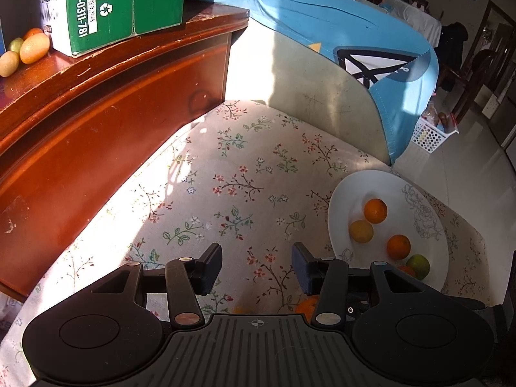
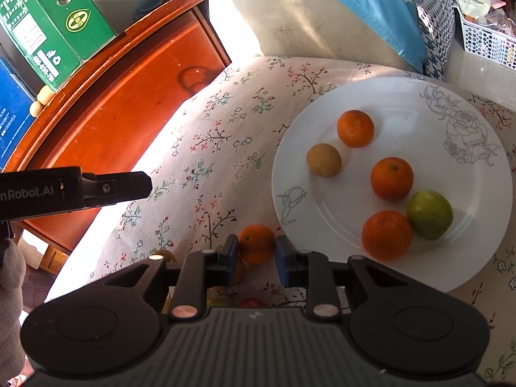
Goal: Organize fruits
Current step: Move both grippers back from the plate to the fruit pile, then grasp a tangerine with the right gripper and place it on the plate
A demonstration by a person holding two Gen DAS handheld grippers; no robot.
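Observation:
A white plate (image 2: pixel 451 258) sits on the floral cloth and holds three oranges (image 2: pixel 391 178), a yellow-brown fruit (image 2: pixel 323 160) and a green fruit (image 2: pixel 429 214). My right gripper (image 2: pixel 256 254) is shut on an orange (image 2: pixel 256 242) just left of the plate's rim. More fruit shows partly under it. My left gripper (image 1: pixel 257 267) is open and empty over the cloth, left of the plate (image 1: pixel 342 213). An orange (image 1: pixel 306 308) peeks from under its right finger. The left gripper also shows in the right wrist view (image 2: pixel 96 188).
A red-brown wooden cabinet (image 1: pixel 96 122) stands to the left, with a green carton (image 1: pixel 116 6) and several small fruits (image 1: pixel 34 48) on top. A blue-covered cushion (image 1: pixel 338 32) lies behind. A white perforated basket (image 1: pixel 430 135) stands on the floor to the right.

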